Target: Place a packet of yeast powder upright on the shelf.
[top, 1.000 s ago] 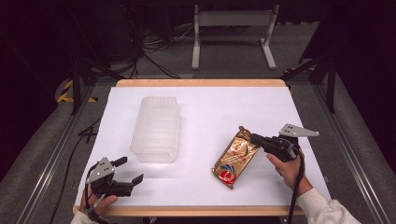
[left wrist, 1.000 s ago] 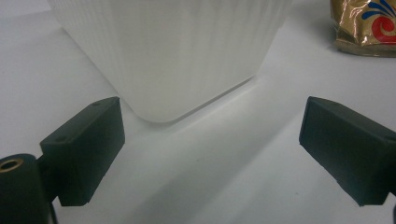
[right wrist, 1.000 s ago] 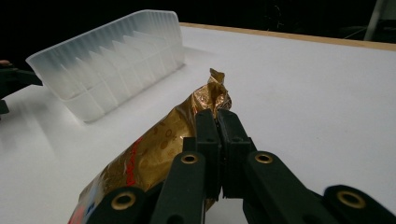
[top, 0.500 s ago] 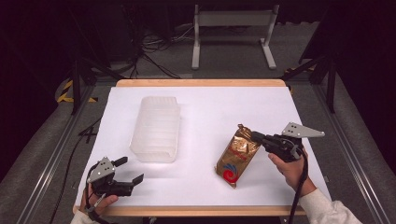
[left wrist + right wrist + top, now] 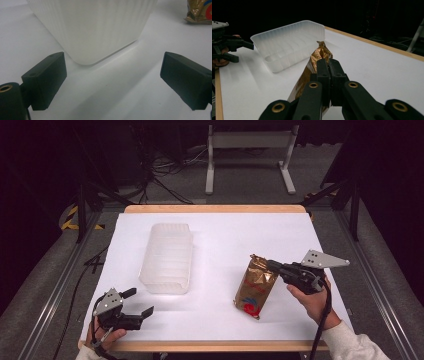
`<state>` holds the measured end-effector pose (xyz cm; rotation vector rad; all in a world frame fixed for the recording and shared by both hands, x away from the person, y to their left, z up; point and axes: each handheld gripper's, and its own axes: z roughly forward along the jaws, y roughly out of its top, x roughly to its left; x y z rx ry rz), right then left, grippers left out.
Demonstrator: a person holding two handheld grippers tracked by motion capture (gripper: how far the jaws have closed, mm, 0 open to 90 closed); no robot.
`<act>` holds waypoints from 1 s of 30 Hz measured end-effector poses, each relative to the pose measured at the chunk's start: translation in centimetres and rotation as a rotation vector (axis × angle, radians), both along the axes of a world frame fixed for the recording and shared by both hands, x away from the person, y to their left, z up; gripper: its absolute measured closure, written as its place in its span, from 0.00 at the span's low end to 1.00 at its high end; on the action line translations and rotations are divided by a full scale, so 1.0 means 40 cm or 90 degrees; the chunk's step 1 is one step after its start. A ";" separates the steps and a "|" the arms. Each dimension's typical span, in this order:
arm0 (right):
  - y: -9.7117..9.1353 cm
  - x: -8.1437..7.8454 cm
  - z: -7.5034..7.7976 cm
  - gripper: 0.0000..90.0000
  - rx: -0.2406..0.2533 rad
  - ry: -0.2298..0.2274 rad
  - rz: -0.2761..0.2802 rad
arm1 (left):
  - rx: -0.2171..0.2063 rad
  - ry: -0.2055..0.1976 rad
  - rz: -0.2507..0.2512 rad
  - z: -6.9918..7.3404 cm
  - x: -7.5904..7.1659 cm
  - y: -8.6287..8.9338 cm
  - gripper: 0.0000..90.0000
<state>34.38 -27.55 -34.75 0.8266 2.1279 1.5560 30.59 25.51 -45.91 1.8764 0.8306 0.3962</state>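
Over on the right side of the white worktop (image 5: pixel 220 235), the right gripper (image 5: pixel 272 265) has its fingers (image 5: pixel 323 72) clamped tight on the crimped top of a gold foil bag (image 5: pixel 255 287), tipping it up so it looks to rest on its bottom end, though that contact is hard to read. Near the front left corner, the left gripper (image 5: pixel 140 302) hangs with fingers (image 5: pixel 45 80) spread wide, gripping nothing, pointed at the clear plastic tub (image 5: pixel 167 257) standing close ahead of it.
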 end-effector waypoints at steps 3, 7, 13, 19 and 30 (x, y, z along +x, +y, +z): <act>-0.001 -0.002 0.010 0.98 -0.003 -0.004 0.002 | 0.004 -0.002 -0.001 0.000 0.001 0.000 0.09; 0.000 -0.004 0.022 0.98 -0.005 -0.008 0.009 | 0.005 -0.002 -0.001 0.000 0.002 0.000 0.09; 0.012 -0.006 0.041 0.98 -0.022 -0.018 0.020 | 0.006 -0.001 -0.002 0.000 0.002 -0.001 0.09; 0.022 -0.004 0.055 0.98 -0.027 -0.026 0.022 | 0.005 -0.001 -0.002 0.000 0.002 0.000 0.09; 0.031 0.018 0.086 0.98 -0.024 -0.033 0.027 | 0.004 0.001 -0.004 0.000 0.003 0.000 0.08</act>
